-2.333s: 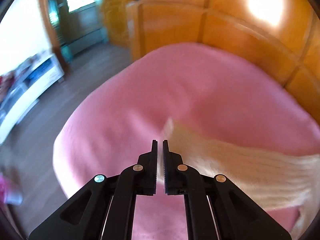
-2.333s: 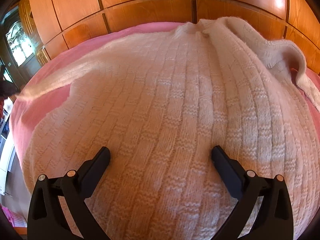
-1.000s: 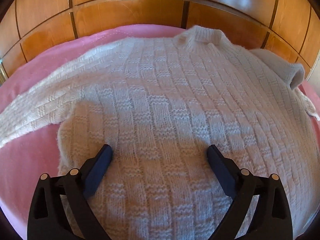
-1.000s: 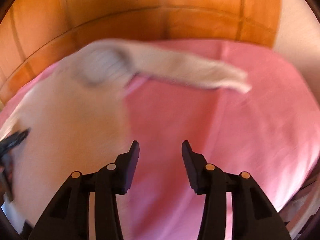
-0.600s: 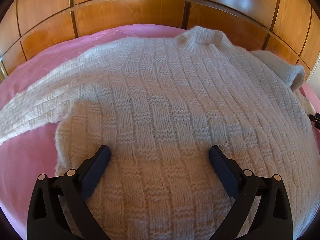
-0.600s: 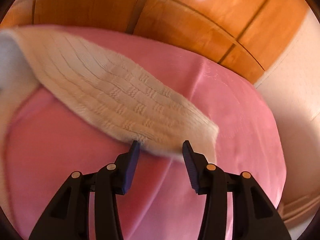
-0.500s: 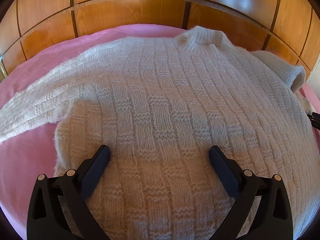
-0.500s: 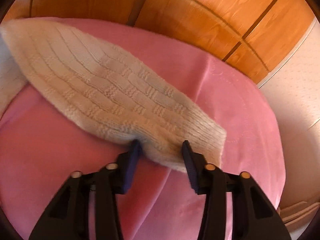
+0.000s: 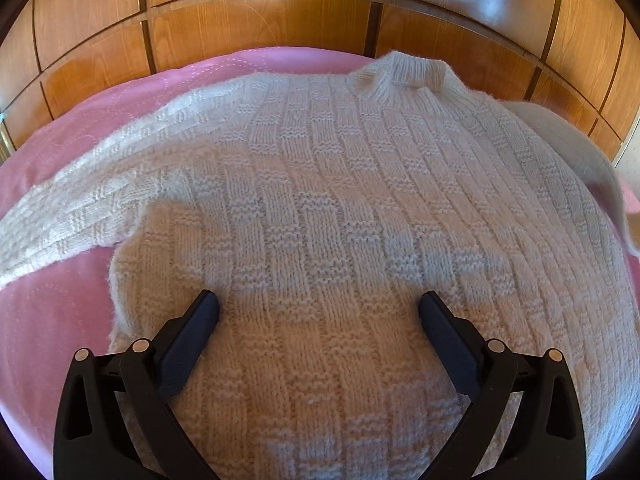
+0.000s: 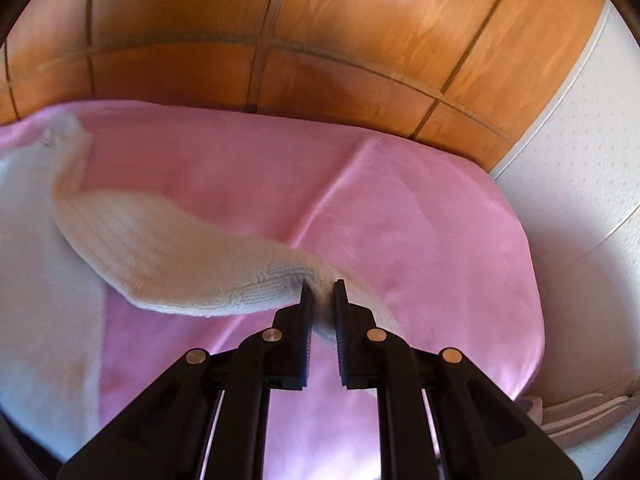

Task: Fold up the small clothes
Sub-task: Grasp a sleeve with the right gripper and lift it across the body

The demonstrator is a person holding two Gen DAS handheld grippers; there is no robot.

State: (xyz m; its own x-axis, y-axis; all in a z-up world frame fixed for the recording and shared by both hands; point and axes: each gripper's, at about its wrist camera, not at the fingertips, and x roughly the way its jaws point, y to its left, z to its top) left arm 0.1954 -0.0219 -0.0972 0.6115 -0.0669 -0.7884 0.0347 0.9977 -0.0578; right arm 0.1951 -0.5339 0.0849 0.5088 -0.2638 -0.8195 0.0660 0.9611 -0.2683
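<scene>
A cream knitted sweater lies spread flat on a pink bedcover, collar toward the wooden headboard. My left gripper hangs wide open over the sweater's lower body, nothing between its fingers. In the right wrist view my right gripper is shut on the cuff end of the sweater's right sleeve, which is lifted off the pink bedcover and stretches back to the sweater's body at the left. The left sleeve lies out flat toward the left.
A wooden panelled headboard runs along the far side of the bed. A white wall stands to the right of the bed, with the bed's right edge just before it.
My right gripper closed on the right sleeve's cuff and rose with it, so the sleeve now hangs off the bedcover. The left gripper kept still, open over the sweater.
</scene>
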